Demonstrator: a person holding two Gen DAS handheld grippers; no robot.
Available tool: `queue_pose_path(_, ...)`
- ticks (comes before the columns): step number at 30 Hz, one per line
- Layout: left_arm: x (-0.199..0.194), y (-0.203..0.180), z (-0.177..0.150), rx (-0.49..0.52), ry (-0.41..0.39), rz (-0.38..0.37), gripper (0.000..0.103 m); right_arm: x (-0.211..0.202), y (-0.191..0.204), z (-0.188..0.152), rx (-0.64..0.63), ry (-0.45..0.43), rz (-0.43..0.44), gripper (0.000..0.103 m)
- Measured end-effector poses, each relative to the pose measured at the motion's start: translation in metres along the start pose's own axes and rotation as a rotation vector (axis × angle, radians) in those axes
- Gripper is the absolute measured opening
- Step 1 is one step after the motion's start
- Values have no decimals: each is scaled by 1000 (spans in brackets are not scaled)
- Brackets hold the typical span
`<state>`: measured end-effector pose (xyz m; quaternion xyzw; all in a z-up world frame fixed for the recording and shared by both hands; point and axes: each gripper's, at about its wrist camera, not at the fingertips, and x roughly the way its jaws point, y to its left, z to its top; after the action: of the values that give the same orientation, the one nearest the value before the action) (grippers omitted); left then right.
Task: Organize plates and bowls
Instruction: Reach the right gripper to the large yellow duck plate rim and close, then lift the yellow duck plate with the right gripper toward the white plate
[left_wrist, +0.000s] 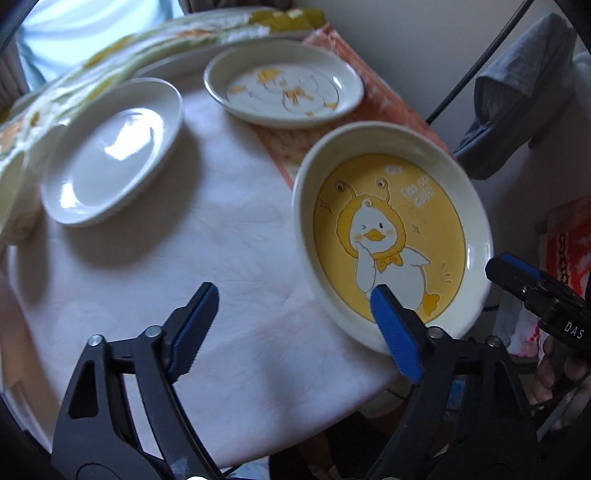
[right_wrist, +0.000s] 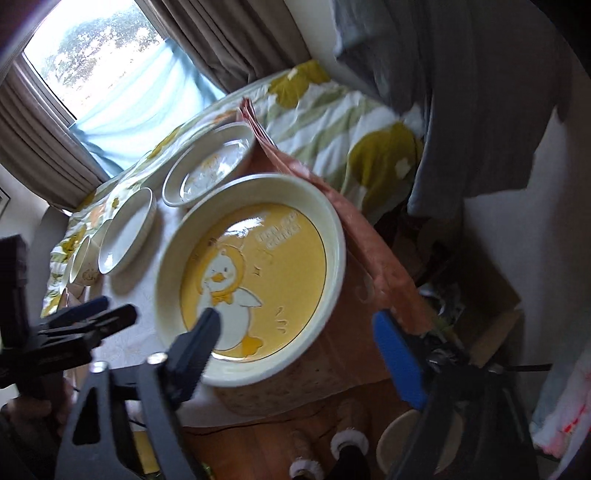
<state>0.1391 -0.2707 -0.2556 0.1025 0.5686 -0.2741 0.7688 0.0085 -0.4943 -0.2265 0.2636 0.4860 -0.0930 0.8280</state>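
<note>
The surface (left_wrist: 184, 240) bears a yellow duck plate (left_wrist: 391, 236) at its edge, with a white plate (left_wrist: 110, 155) to its left and a pale duck plate (left_wrist: 284, 88) behind. Both claws, left (left_wrist: 291, 317) and right (right_wrist: 295, 339), gape over the yellow plate's near rim, seemingly gripping nothing.

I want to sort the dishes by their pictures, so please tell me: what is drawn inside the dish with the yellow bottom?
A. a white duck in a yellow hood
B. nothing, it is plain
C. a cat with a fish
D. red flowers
A: the yellow-bottomed dish shows a winking white duck wearing a yellow hood and bow.
</note>
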Motion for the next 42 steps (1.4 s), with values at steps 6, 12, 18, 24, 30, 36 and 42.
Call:
queue_pose_path(6,25,-4,11,-27,52,-54,57,22,-16,21,-6,25,48,41)
queue_pose_path(12,37,-9,22,-43,54,-60,34,38,-23,39,-29,37,63,22)
queue_pose_path(18,40,-8,32,-48,42,-38,23,46,-19,48,-113,39,30,15)
queue_pose_path(24,46,-23,40,-9,39,13,20,48,-16,48,-206,44,-8,14)
queue_pose_path(30,42,-25,39,-26,11,63,20,48,-3,46,-297,47,-49,14)
queue_pose_path(36,22,-11,31,-81,-39,93,20,45,14,48,-341,33,-17,14)
queue_pose_path(42,-19,22,16,-160,-108,124,20,38,59,49,-460,3,17,14)
